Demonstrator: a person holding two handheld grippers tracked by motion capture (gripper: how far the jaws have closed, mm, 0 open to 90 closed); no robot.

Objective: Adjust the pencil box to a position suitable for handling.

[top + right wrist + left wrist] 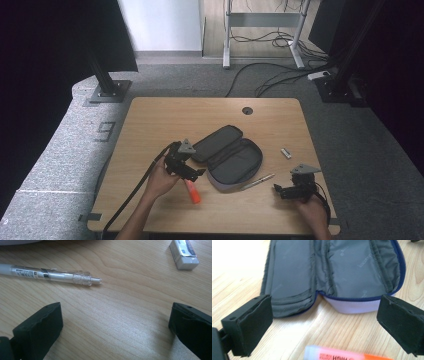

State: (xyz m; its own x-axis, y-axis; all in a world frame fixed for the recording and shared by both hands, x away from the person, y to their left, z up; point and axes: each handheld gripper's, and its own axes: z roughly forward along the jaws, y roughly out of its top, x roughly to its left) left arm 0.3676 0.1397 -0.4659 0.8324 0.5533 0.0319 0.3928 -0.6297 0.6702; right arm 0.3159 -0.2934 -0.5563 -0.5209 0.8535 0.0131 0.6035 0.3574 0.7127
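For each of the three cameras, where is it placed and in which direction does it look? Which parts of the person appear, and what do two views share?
High view: above the person's side, looking forward and down on the table; both forearms, the left gripper and the right gripper show.
Left gripper view: rides the left gripper, facing the open pencil case over the orange highlighter; its two jaws stand apart.
Right gripper view: rides the right gripper, facing the pen and eraser; jaws apart.
Shared: case and highlighter, high and left views.
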